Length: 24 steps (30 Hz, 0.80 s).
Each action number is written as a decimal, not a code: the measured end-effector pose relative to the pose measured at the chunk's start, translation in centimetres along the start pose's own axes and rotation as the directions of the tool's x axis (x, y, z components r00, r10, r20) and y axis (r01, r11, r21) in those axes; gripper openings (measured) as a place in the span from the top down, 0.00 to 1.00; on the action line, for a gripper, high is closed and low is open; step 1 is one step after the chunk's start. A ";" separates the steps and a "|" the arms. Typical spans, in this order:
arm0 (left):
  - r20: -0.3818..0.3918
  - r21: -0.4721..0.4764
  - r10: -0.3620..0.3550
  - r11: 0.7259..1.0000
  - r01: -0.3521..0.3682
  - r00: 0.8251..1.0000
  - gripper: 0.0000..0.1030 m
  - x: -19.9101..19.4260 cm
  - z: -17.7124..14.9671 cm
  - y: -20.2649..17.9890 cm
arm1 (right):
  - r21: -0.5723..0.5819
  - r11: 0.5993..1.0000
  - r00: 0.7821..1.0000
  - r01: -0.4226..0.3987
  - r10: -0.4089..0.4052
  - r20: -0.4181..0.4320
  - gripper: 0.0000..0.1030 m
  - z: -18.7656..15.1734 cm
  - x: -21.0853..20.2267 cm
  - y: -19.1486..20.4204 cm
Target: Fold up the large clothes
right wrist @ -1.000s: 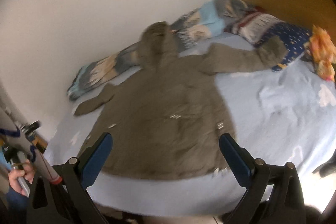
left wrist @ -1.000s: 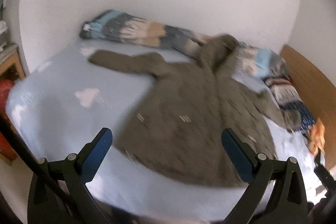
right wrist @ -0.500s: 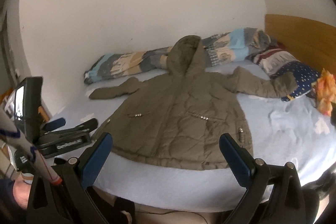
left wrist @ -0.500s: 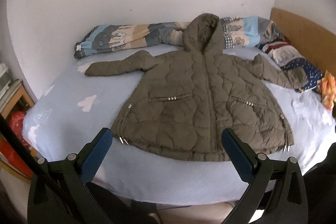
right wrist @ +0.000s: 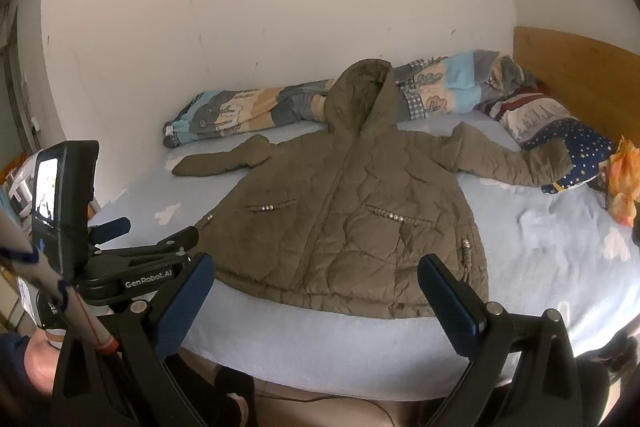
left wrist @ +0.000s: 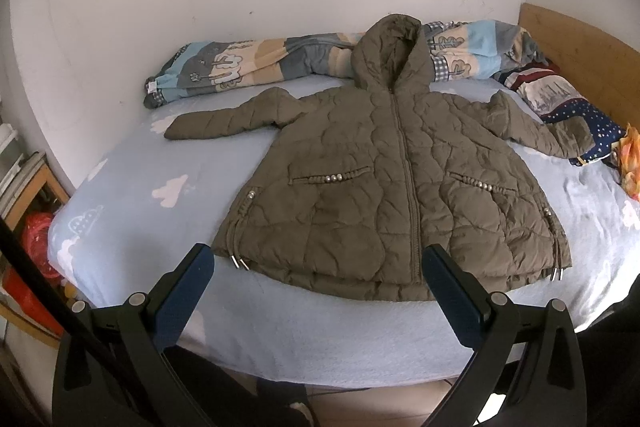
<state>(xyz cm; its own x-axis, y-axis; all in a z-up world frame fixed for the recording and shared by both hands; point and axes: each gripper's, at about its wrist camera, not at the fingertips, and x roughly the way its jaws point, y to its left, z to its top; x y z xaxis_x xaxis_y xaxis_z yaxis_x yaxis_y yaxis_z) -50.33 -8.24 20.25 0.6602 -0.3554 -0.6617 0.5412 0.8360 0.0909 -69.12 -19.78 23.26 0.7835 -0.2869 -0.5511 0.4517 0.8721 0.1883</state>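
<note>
Hovering nearest, left gripper [left wrist: 318,291] and right gripper [right wrist: 316,297], both spread wide and empty, short of the bed [left wrist: 328,331]. Jacket [left wrist: 384,195] flat on the bed, front up, zipped, sleeves spread, hem toward the near edge. Hood against a rolled blanket [left wrist: 248,67] beyond. Pillow [left wrist: 568,99] under one cuff.

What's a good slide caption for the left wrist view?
Open left tool faces an unfolded olive hooded jacket lying zipped and flat on a blue bed.
</note>
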 end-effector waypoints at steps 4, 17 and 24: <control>0.000 0.001 0.002 1.000 -0.002 1.000 0.00 0.1 -0.1 0.0 | 0.000 1.000 1.000 0.004 -0.004 -0.005 0.00 -0.1 0.2 0.1; 0.014 0.028 0.010 1.000 -0.011 1.000 0.00 -0.3 -0.1 0.1 | 0.000 1.000 1.000 0.003 -0.003 -0.020 0.00 0.1 0.3 -0.1; 0.023 0.039 0.012 0.999 -0.013 1.000 0.00 -0.8 -0.2 0.2 | 0.001 1.000 1.000 0.006 -0.006 -0.023 0.00 0.0 0.4 0.0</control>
<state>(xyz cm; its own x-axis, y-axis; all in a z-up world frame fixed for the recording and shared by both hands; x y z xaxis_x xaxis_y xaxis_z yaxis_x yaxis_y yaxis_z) -50.87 -7.74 20.64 0.6786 -0.3546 -0.6432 0.5521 0.8239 0.1283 -68.83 -19.90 23.08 0.7705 -0.2830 -0.5711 0.4571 0.8698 0.1856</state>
